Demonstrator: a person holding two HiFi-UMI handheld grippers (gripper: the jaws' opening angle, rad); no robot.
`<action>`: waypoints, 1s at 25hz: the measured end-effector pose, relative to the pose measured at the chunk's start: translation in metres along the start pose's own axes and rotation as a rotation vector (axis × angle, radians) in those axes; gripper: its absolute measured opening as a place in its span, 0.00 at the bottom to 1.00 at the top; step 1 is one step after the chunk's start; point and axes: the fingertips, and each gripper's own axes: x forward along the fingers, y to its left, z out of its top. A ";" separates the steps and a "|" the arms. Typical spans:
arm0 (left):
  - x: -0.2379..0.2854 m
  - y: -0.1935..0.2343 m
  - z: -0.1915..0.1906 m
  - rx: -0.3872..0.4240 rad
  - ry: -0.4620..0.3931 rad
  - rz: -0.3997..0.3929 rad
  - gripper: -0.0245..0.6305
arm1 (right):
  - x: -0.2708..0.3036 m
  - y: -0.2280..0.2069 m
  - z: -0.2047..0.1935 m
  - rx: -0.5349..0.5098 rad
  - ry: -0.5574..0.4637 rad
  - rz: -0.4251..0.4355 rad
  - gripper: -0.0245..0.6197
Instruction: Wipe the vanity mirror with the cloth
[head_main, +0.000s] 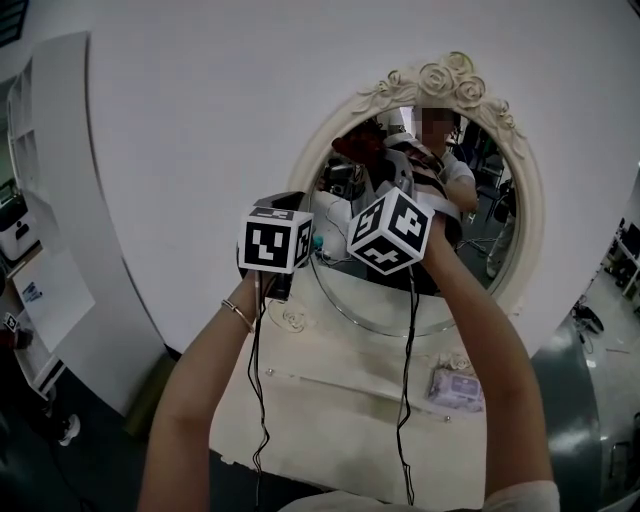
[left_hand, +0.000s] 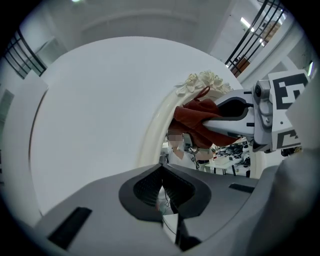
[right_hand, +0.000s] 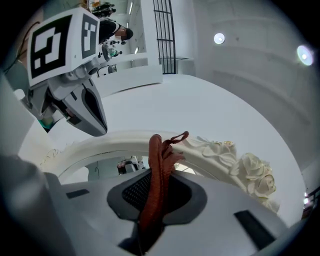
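Observation:
The oval vanity mirror (head_main: 480, 200) has a cream frame (head_main: 330, 135) with carved roses (head_main: 450, 75) on top. A dark red cloth (right_hand: 159, 170) is bunched between the jaws of my right gripper (right_hand: 156, 186), which is shut on it. The cloth (head_main: 358, 148) sits at the mirror's upper left, close by the frame; the left gripper view also shows the cloth (left_hand: 196, 120) there. My left gripper (left_hand: 162, 192) is shut with nothing in it, just left of the right one, beside the frame's left rim (left_hand: 152, 135). Both marker cubes (head_main: 276, 240) hide the jaws in the head view.
Below the mirror is a cream vanity top (head_main: 340, 400) with a small wrapped packet (head_main: 455, 385) at its right. Black cables (head_main: 408, 380) hang from both grippers. A white curved wall (head_main: 200, 120) stands behind, with a white shelf unit (head_main: 50, 240) at the left.

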 end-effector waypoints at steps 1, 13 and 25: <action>0.000 0.001 -0.003 -0.003 0.002 -0.002 0.05 | 0.001 0.004 0.000 0.002 -0.002 0.010 0.14; 0.000 0.005 -0.045 -0.014 0.056 -0.017 0.05 | 0.005 0.055 0.002 -0.017 -0.015 0.116 0.14; -0.004 0.010 -0.113 -0.024 0.115 -0.020 0.05 | 0.006 0.143 -0.011 -0.050 -0.003 0.252 0.14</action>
